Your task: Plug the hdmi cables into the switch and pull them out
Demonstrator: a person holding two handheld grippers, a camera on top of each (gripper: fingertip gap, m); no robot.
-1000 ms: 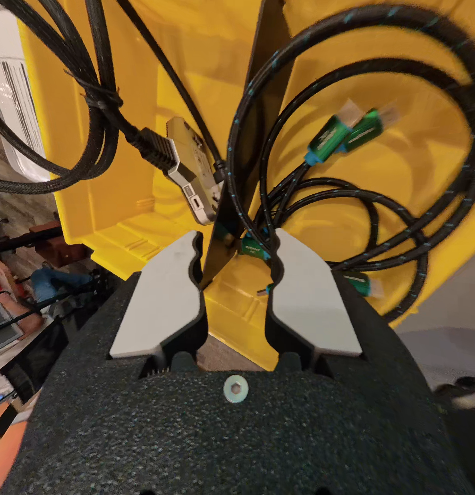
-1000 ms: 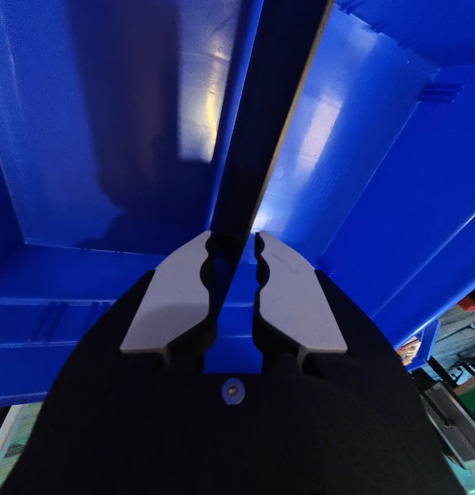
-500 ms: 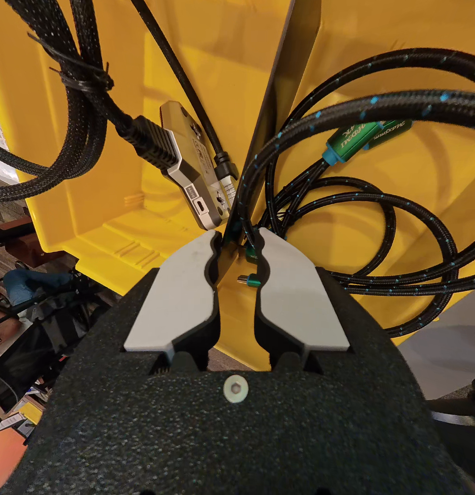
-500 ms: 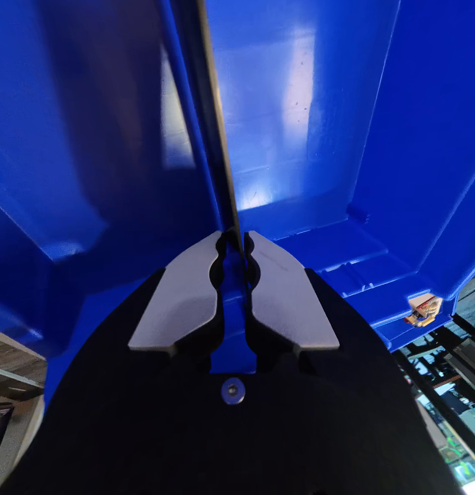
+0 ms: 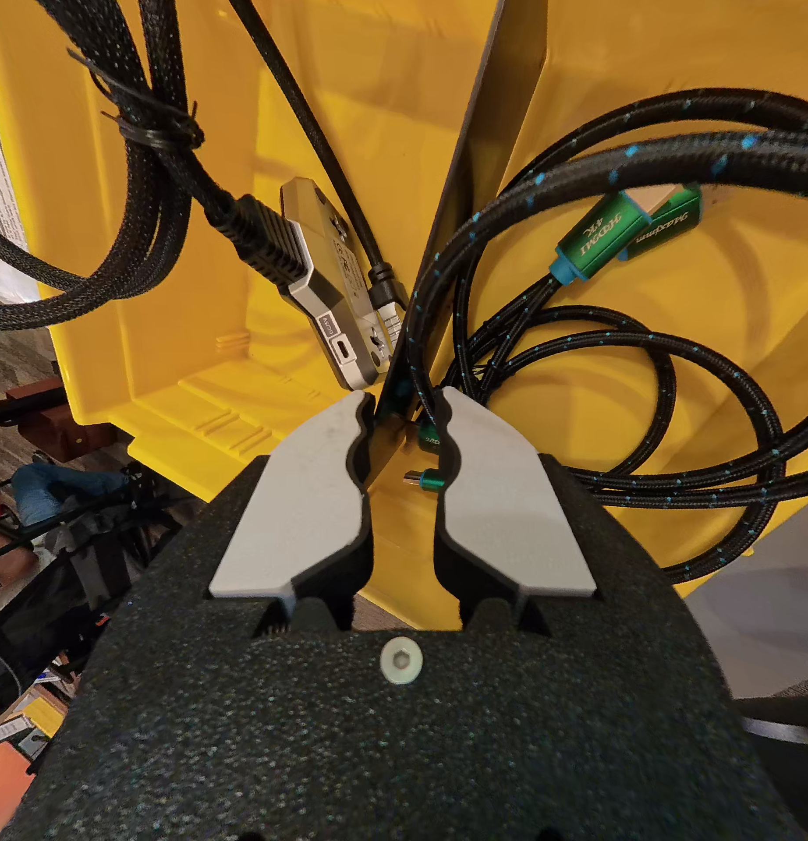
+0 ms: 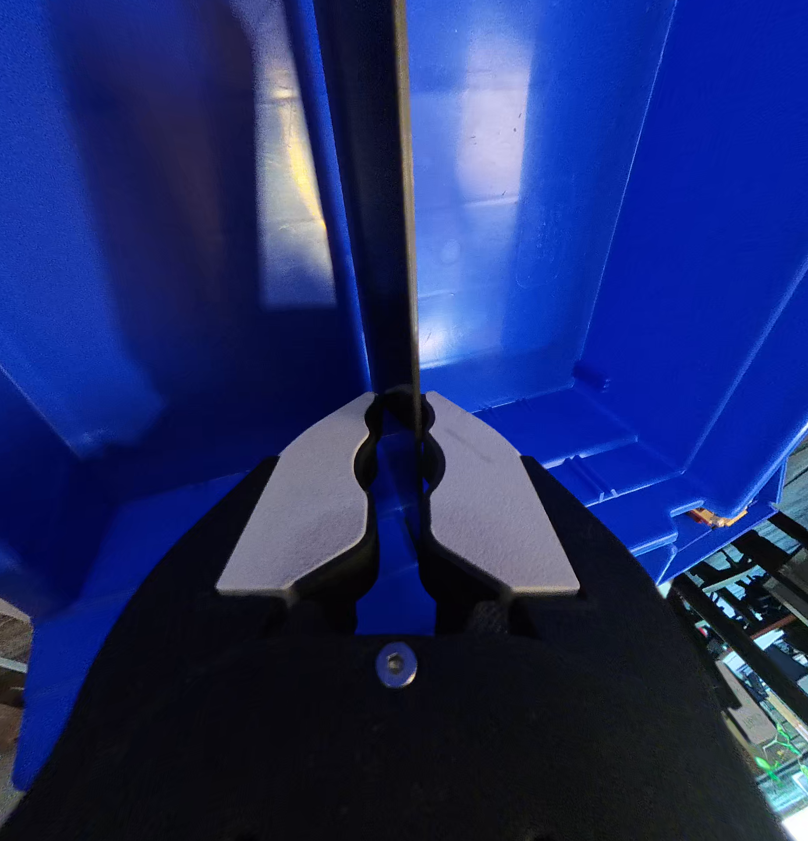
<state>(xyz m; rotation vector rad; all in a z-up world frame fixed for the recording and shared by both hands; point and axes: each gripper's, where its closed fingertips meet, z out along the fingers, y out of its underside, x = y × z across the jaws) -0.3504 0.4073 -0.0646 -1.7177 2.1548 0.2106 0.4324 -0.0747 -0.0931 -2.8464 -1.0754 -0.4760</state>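
The left gripper (image 5: 404, 412) is pinching the black divider (image 5: 488, 191) of a yellow bin (image 5: 174, 364) with its fingers, braided cables (image 5: 666, 359) and a silver adapter (image 5: 329, 300) lying just beside. The right gripper (image 6: 400, 409) is clamping its fingers on a blue bin's (image 6: 666, 273) dark divider (image 6: 384, 205).

1. The left gripper (image 5: 404, 409) sits at 6 o'clock of the first bin (image 5: 174, 318), its jaws astride the upright divider (image 5: 479, 227) that splits that bin.
2. At 10 o'clock of the jaws, the adapter (image 5: 322, 291) and tied cable bundle (image 5: 152, 136) lie in the left compartment.
3. At 2 o'clock, the coiled cable (image 5: 643, 355) and two plugs (image 5: 607, 236) lie in the right compartment.
4. The right gripper (image 6: 400, 405) straddles the second bin's (image 6: 666, 273) divider (image 6: 384, 205), running toward 12 o'clock.
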